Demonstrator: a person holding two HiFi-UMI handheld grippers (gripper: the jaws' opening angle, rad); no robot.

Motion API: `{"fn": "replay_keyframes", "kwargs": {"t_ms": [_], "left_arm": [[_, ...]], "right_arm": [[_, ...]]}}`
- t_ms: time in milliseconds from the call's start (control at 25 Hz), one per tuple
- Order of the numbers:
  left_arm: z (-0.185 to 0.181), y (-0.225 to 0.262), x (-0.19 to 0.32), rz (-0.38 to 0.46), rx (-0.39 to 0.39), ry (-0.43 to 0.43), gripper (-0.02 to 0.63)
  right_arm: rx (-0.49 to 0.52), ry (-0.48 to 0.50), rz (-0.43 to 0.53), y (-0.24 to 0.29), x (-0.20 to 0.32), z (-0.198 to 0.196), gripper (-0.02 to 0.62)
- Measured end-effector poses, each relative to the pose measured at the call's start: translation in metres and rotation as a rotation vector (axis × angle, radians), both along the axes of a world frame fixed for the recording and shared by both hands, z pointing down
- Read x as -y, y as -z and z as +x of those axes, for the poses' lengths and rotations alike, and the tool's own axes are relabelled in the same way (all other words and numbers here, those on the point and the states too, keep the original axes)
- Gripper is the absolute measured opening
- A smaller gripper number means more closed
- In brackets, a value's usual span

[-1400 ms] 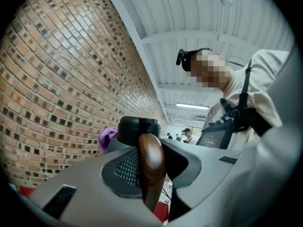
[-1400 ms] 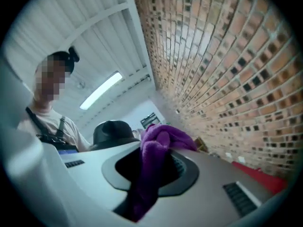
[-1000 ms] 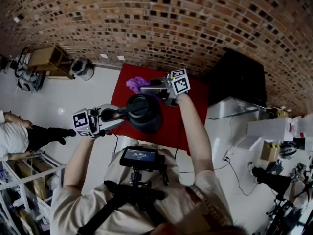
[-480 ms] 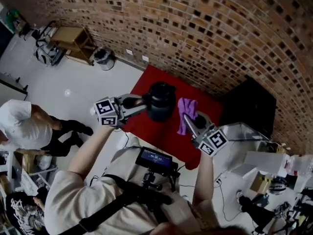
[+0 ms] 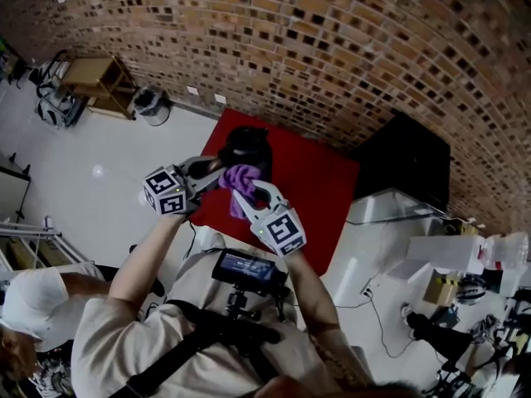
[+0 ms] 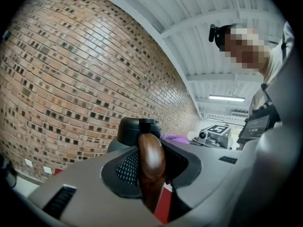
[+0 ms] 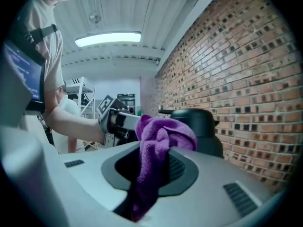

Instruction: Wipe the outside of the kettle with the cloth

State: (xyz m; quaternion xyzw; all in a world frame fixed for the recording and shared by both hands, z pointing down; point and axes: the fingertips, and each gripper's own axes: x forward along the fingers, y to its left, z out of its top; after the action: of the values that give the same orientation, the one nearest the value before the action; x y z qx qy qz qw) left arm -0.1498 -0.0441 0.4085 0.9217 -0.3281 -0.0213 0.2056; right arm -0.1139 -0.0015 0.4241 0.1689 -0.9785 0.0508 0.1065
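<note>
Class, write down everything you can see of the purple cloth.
The purple cloth looks like soft, fluffy fabric. It is bunched and crumpled, clamped between the jaws of the right tool, with a rounded wad bulging beyond them and a tail trailing back. It is held in the air beside the black kettle; contact cannot be confirmed.

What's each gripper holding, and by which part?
Left gripper: the kettle, by its brown handle. Right gripper: the purple cloth, pinched mid-length, one end bunched above, the other hanging below.
</note>
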Motion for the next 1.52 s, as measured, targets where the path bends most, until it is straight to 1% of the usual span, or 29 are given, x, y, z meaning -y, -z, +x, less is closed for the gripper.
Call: {"fn": "replay_keyframes", "kwargs": {"t_ms": [80, 200, 280, 400, 480, 560, 640, 680, 760, 840, 1000, 1080, 1120, 1160, 1200, 1280, 1320, 1400, 1440, 1520], "left_arm": [[0.001, 0.005, -0.007, 0.009, -0.013, -0.027, 0.101], [0.002, 0.02, -0.017, 0.042, -0.035, -0.087, 0.101], [0.005, 0.031, -0.025, 0.064, -0.051, -0.135, 0.101], [0.009, 0.044, -0.036, 0.088, -0.085, -0.208, 0.101], [0.011, 0.05, -0.043, 0.104, -0.112, -0.263, 0.101], [0.016, 0.055, -0.05, 0.12, -0.123, -0.319, 0.101], [0.022, 0.059, -0.056, 0.135, -0.121, -0.369, 0.101], [0.025, 0.06, -0.059, 0.14, -0.118, -0.391, 0.1], [0.03, 0.061, -0.064, 0.148, -0.11, -0.431, 0.1], [0.034, 0.061, -0.07, 0.154, -0.103, -0.464, 0.1], [0.042, 0.063, -0.078, 0.162, -0.107, -0.509, 0.098], [0.048, 0.063, -0.079, 0.161, -0.112, -0.517, 0.097], [0.051, 0.062, -0.079, 0.159, -0.109, -0.516, 0.097], [0.053, 0.062, -0.077, 0.158, -0.102, -0.51, 0.097], [0.055, 0.061, -0.076, 0.156, -0.093, -0.5, 0.097], [0.052, 0.06, -0.069, 0.146, -0.077, -0.461, 0.098], [0.048, 0.06, -0.063, 0.136, -0.074, -0.43, 0.098], [0.036, 0.057, -0.05, 0.113, -0.072, -0.344, 0.098], [0.029, 0.054, -0.043, 0.107, -0.068, -0.298, 0.098], [0.015, 0.048, -0.029, 0.1, -0.055, -0.209, 0.101]], "right_arm": [[0.031, -0.027, -0.018, -0.003, -0.001, 0.022, 0.089], [0.093, -0.128, -0.071, -0.003, 0.015, 0.065, 0.087], [0.134, -0.173, -0.116, -0.002, 0.032, 0.089, 0.087], [0.183, -0.196, -0.157, 0.001, 0.058, 0.111, 0.087], [0.227, -0.17, -0.195, 0.002, 0.075, 0.114, 0.087], [0.322, -0.082, -0.299, 0.003, 0.089, 0.112, 0.087], [0.417, 0.052, -0.444, 0.004, 0.099, 0.106, 0.087], [0.446, 0.121, -0.512, 0.008, 0.102, 0.1, 0.087], [0.463, 0.254, -0.613, 0.008, 0.106, 0.089, 0.087], [0.445, 0.371, -0.666, 0.001, 0.108, 0.076, 0.087], [0.437, 0.543, -0.789, 0.0, 0.098, 0.034, 0.087], [0.448, 0.589, -0.833, -0.004, 0.098, 0.021, 0.089], [0.453, 0.577, -0.842, -0.008, 0.102, 0.02, 0.089], [0.458, 0.537, -0.845, -0.013, 0.108, 0.023, 0.089], [0.461, 0.471, -0.839, -0.02, 0.115, 0.033, 0.089], [0.446, 0.292, -0.793, -0.035, 0.131, 0.068, 0.089], [0.429, 0.194, -0.749, -0.042, 0.137, 0.092, 0.089], [0.396, 0.024, -0.614, -0.039, 0.136, 0.135, 0.091], [0.388, -0.04, -0.533, -0.029, 0.129, 0.15, 0.091], [0.366, -0.142, -0.357, -0.003, 0.106, 0.163, 0.092]]}}
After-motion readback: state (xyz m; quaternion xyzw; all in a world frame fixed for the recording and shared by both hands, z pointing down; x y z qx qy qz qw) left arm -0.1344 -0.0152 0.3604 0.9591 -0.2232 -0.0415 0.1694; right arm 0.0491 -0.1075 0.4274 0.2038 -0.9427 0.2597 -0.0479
